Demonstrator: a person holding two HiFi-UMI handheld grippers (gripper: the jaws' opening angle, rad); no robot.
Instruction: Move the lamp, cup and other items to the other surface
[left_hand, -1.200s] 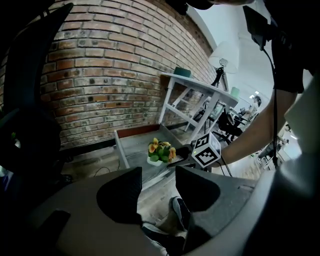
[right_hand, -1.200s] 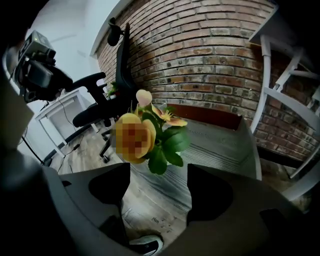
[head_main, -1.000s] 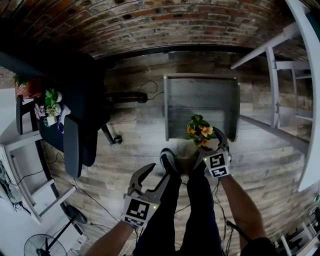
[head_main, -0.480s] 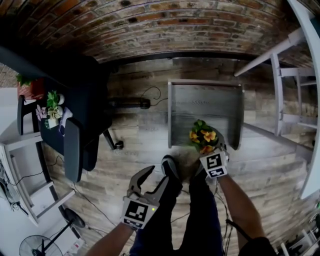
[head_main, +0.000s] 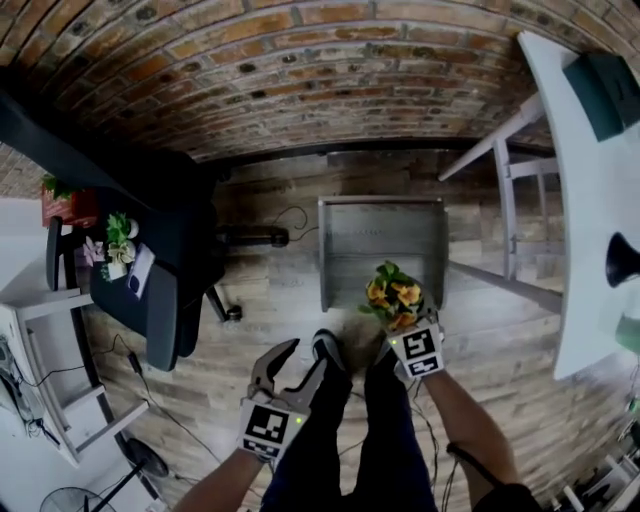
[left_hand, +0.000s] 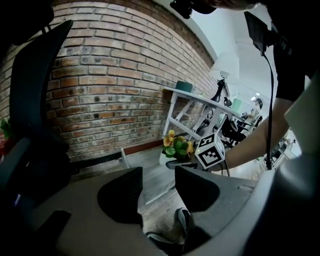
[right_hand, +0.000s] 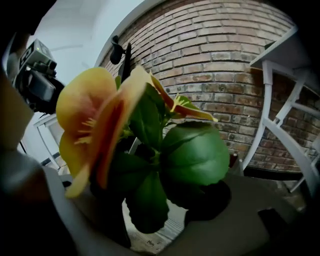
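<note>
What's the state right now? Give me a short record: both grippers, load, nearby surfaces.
left gripper: jaws apart, nothing between them
right gripper: jaws have just been closing, now holding the plant
plant: orange flowers, green leaves, upright
grey table: low, on the wood floor, just beyond the plant
white table: taller, to the right, a few items on it

The head view looks steeply down over the left tongs (head_main: 305, 355) and right tongs (head_main: 402, 325). Both gripper views face the far brick wall (left_hand: 110, 90) and share the flowers (right_hand: 165, 150), very near in the right one.
</note>
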